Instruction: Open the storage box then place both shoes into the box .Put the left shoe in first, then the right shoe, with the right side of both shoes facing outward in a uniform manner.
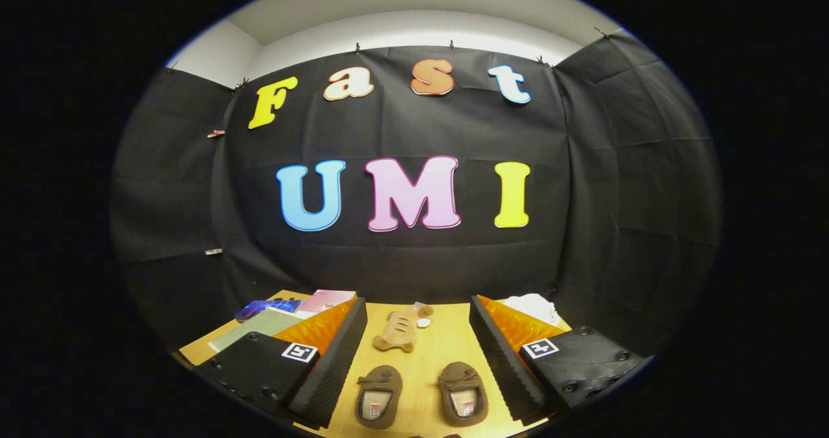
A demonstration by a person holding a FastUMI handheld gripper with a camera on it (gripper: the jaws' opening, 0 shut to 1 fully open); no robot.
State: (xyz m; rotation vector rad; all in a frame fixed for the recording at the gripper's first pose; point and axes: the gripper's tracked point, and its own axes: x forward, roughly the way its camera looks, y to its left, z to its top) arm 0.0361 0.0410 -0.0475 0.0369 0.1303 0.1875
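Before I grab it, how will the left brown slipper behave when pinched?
The left slipper, lying between the open gripper fingers, looks soft and fuzzy, so it will probably flex. Its open collar should pinch easily. Flat on the wooden table, it seems unlikely to roll.

The single fisheye camera sits on the gripper and looks forward along its two spread fingers, slightly downward. It stands low and near the light wooden counter, facing the black cloth wall behind it.
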